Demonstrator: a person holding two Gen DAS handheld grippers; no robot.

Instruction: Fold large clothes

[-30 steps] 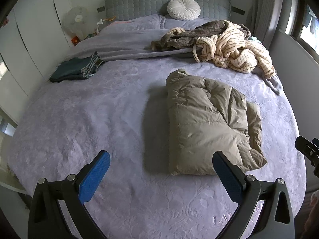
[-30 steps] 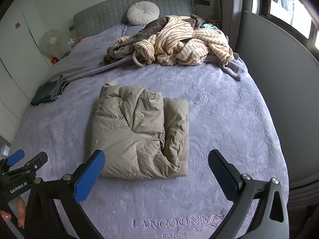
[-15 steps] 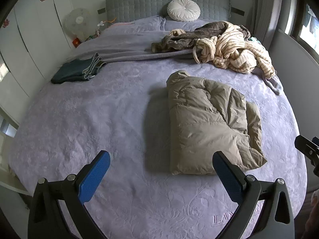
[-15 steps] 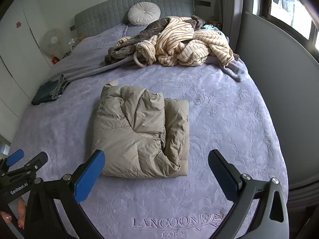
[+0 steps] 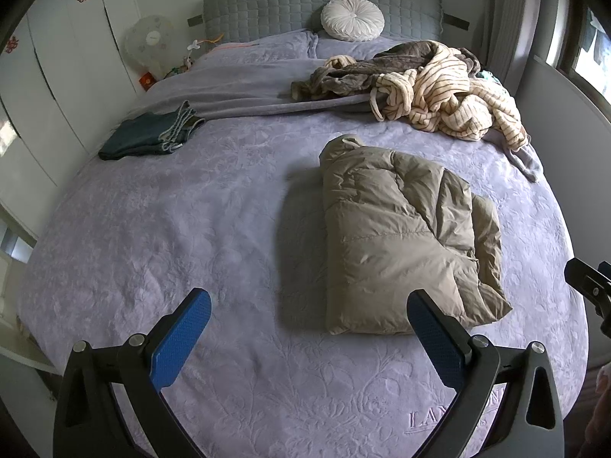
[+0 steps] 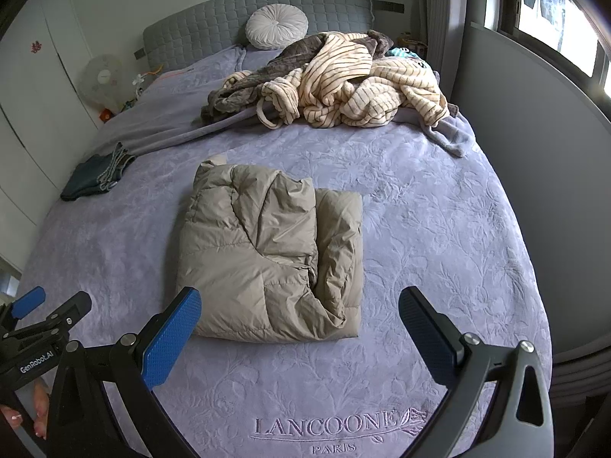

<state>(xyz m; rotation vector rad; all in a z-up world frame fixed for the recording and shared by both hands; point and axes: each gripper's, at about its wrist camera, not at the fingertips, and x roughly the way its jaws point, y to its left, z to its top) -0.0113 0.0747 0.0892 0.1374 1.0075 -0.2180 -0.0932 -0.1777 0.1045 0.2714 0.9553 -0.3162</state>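
Note:
A khaki puffer jacket (image 5: pixel 404 240) (image 6: pixel 271 255) lies folded into a thick rectangle on the lilac bedspread (image 5: pixel 191 229) (image 6: pixel 439 229). My left gripper (image 5: pixel 309 328) hovers open above the bed's near edge, its right finger just in front of the jacket's near corner. My right gripper (image 6: pixel 299 324) is also open, its left blue pad level with the jacket's near left corner. Neither holds anything. Each gripper shows at the edge of the other's view.
A heap of striped cream and brown fleece clothes (image 5: pixel 431 87) (image 6: pixel 343 84) lies near the headboard. Folded dark jeans (image 5: pixel 149 135) (image 6: pixel 95 177) sit at the bed's left side. A round white cushion (image 5: pixel 351 19) leans on the headboard. A grey wall borders the bed's right side.
Both grippers have drawn back slightly, so the bed and jacket sit a little lower in view. The jacket has not moved.

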